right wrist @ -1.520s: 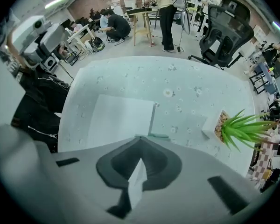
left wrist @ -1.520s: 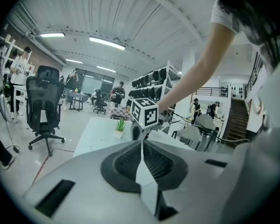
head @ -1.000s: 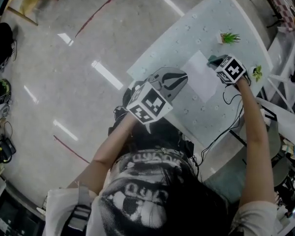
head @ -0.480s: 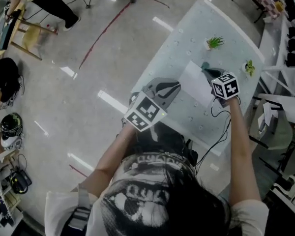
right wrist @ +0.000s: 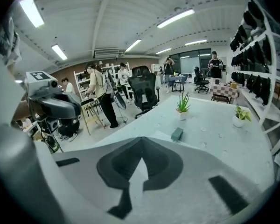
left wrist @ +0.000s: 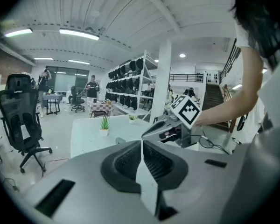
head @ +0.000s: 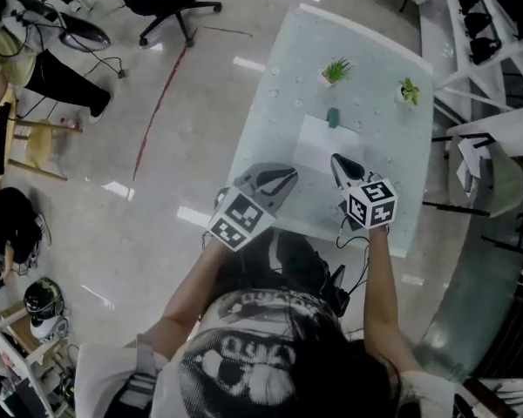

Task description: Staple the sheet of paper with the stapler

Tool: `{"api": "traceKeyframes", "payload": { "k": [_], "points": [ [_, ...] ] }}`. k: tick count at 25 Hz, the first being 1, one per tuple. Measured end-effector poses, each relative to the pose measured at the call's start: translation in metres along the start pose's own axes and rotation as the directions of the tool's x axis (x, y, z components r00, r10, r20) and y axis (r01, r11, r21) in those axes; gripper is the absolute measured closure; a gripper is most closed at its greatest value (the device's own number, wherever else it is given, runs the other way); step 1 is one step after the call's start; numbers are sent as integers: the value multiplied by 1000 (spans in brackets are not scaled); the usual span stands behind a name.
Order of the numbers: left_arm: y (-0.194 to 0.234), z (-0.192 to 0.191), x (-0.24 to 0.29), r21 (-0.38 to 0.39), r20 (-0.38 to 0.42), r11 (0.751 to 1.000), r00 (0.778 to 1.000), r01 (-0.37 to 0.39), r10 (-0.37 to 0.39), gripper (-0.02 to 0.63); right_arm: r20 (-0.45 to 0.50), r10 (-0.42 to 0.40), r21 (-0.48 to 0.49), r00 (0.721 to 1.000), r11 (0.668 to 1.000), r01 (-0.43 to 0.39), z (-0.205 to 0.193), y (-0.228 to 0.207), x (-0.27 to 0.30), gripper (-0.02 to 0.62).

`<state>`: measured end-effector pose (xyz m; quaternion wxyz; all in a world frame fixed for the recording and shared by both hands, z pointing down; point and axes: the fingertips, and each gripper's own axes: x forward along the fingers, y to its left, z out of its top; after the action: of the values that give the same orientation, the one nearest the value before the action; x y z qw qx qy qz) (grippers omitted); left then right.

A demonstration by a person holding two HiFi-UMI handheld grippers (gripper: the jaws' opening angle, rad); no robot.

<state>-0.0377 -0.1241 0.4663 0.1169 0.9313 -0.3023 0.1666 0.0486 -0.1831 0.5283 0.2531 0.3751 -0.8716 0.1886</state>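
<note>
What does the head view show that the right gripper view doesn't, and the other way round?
Only the head view: the right gripper from outside, with its marker cube and the forearm behind it. Only the right gripper view: ceiling lights and that gripper's jaws, shut on nothing. Both: the table, the teal stapler, two potted plants and the left gripper.

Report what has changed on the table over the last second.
The right tongs drew back from the stapler toward the person, and they are shut and empty. The stapler now stands alone at the far edge of the sheet of paper. The left tongs stayed shut by the near edge of the table, and the paper kept its place.
</note>
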Motion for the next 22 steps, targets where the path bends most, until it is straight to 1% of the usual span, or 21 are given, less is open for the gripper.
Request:
{"api": "traceKeyframes", "payload": {
  "k": [4, 8, 13, 17, 22],
  "points": [
    [-19, 3, 8, 14, -5, 1000, 1000, 26, -26, 592, 76, -30, 66, 997, 998, 25, -7, 15, -38, 600],
    [-40, 9, 12, 43, -14, 998, 999, 49, -49, 592, 148, -64, 123, 987, 991, 46, -8, 25, -75, 600],
    [-75, 10, 14, 61, -19, 997, 999, 41, -40, 592, 206, -70, 132, 976, 990, 43, -18, 39, -118, 600],
    [-114, 10, 11, 62, -17, 998, 1000, 22, -21, 592, 244, -74, 144, 967, 989, 40, -34, 47, -156, 601],
    [-158, 6, -7, 73, -14, 997, 1000, -2, 3, 592, 287, -51, 127, 957, 992, 15, -49, 69, -187, 601]
  ]
}}
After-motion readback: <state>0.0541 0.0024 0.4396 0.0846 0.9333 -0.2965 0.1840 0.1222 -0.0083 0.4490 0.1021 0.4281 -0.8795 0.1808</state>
